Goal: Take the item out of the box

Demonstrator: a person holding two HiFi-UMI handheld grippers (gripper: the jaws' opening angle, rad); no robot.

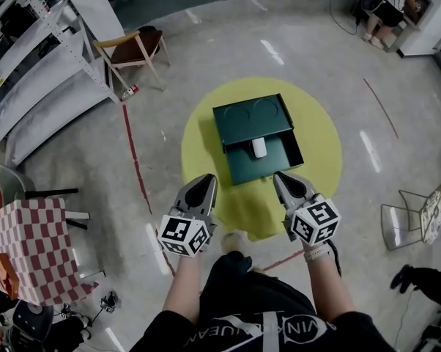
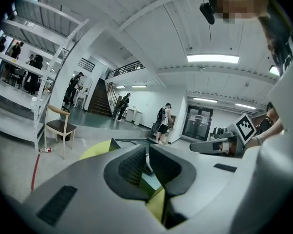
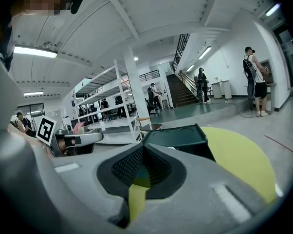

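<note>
Both tools were closed and empty. The left gripper (image 1: 209, 179) and the right gripper (image 1: 280, 176) hung just short of the near side of the dark green flat rectangular box (image 1: 250, 114), one towards each near corner. Each had its jaws brought together to a point with nothing between them. The box's shallow drawer tray (image 1: 286, 158) stood pulled out towards the person. The small white rounded item (image 1: 259, 148) lay inside it, close to where the tray met the box body, and neither gripper was touching it.

The likeliest trouble was a reach with the jaws not yet opened, which would nudge the item deeper under the box lid. A jaw catching the tray's front wall might push the drawer back in. It might also slide the whole box across the round yellow surface (image 1: 319, 134) beneath it, since nothing held the box down. The item looked smooth and curved, so a pinch off its middle could squirt it out.

By count there were:
- one box
- one open tray
- one white item
- two circular outlines on the lid
- two grippers
- one yellow surface
</note>
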